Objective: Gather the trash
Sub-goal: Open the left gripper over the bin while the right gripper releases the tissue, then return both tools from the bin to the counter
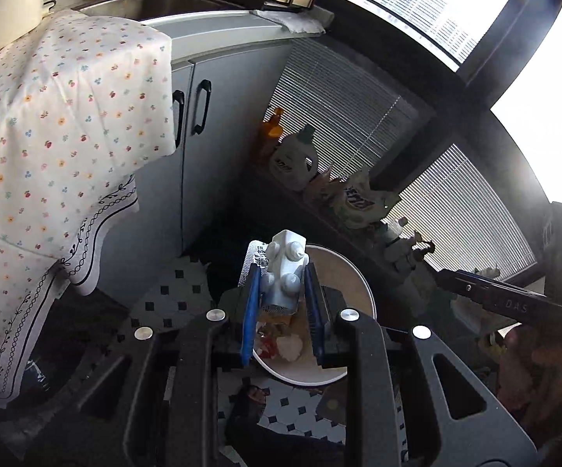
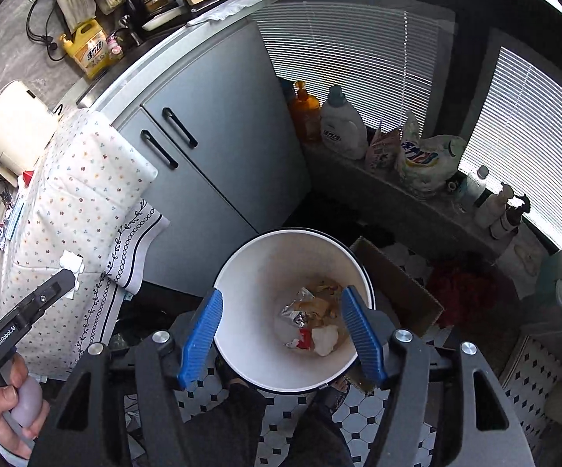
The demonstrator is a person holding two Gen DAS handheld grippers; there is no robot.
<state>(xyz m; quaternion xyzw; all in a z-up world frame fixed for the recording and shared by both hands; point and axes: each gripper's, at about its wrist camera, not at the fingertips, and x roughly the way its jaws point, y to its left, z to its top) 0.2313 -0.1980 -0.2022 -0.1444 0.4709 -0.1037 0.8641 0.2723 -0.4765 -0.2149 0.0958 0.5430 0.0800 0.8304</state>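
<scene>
Left wrist view | your left claw [image 1: 281,276] pinches a white tube [image 1: 285,272] above the bin [image 1: 358,284] | right claw [image 2: 281,311] wide, empty, over bin.

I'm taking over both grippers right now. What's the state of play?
Left gripper: shut on a white plastic piece and a blister pack, above the bin.
Right gripper: open, empty, over the bin.
Done: wrappers and a tissue lie in the bin.
Left: drop the left gripper's load in the bin.
</scene>
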